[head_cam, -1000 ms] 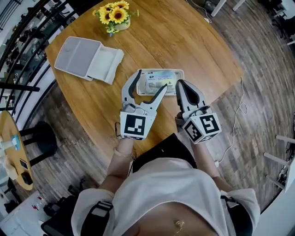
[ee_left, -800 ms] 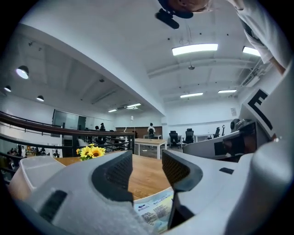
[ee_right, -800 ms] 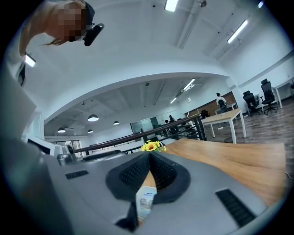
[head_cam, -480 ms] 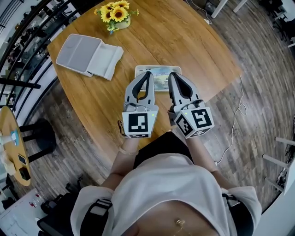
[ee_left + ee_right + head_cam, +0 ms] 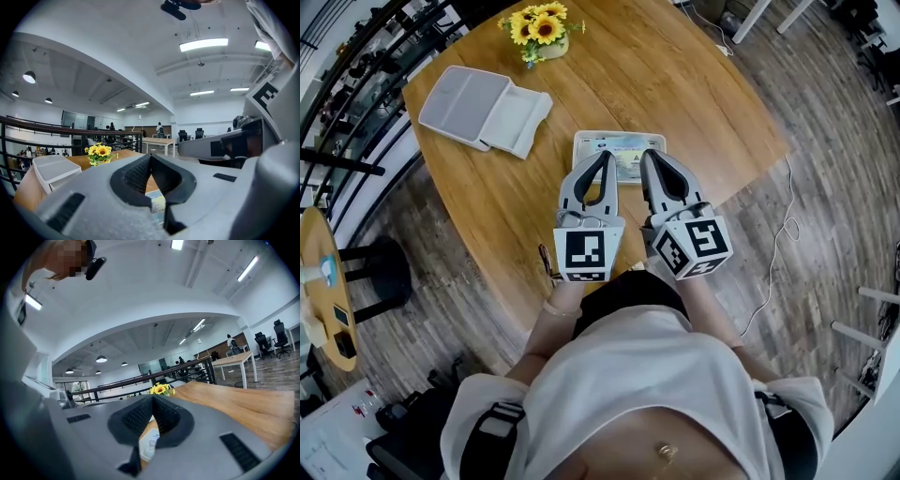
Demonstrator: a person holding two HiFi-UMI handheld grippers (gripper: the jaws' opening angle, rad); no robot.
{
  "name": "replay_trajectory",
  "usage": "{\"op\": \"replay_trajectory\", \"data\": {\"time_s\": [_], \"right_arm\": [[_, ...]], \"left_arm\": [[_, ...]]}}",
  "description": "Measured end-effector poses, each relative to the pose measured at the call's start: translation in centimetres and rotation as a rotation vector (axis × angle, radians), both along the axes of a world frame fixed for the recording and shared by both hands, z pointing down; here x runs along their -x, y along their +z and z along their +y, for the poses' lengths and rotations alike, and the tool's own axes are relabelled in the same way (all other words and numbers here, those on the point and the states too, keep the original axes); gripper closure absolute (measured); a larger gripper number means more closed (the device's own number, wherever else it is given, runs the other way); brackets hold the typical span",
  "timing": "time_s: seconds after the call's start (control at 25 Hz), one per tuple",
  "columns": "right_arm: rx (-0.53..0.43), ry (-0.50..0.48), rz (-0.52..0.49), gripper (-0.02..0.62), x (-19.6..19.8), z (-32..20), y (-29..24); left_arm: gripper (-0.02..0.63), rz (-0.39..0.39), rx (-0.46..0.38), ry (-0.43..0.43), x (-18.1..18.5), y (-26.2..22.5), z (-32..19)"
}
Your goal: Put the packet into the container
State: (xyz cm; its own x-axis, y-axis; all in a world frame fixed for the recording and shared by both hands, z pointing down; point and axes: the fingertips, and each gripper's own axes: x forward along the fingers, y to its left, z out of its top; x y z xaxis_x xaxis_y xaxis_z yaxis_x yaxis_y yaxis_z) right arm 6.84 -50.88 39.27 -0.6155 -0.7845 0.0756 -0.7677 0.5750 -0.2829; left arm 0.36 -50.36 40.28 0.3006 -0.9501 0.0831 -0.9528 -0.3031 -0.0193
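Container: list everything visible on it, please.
The container is a pale grey-white box, plastic by its look. It lies open and flat on the table, with two shallow rectangular halves side by side, seemingly joined along one edge. Both halves look empty. It sits near the table's far left edge, close to the flowers but apart from them. Only the table touches it.

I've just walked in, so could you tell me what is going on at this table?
A person holds a gripper in each hand over the wooden table. The left gripper and right gripper are both shut and empty, tips by the packet, which lies flat. The open white container sits apart to the left.
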Motion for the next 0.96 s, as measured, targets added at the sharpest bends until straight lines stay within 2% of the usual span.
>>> {"op": "replay_trajectory", "data": {"time_s": [0.96], "right_arm": [[0.007, -0.008, 0.024, 0.584, -1.8, 0.6, 0.0]], "left_arm": [[0.598, -0.007, 0.044, 0.027, -1.4, 1.3, 0.8]]}}
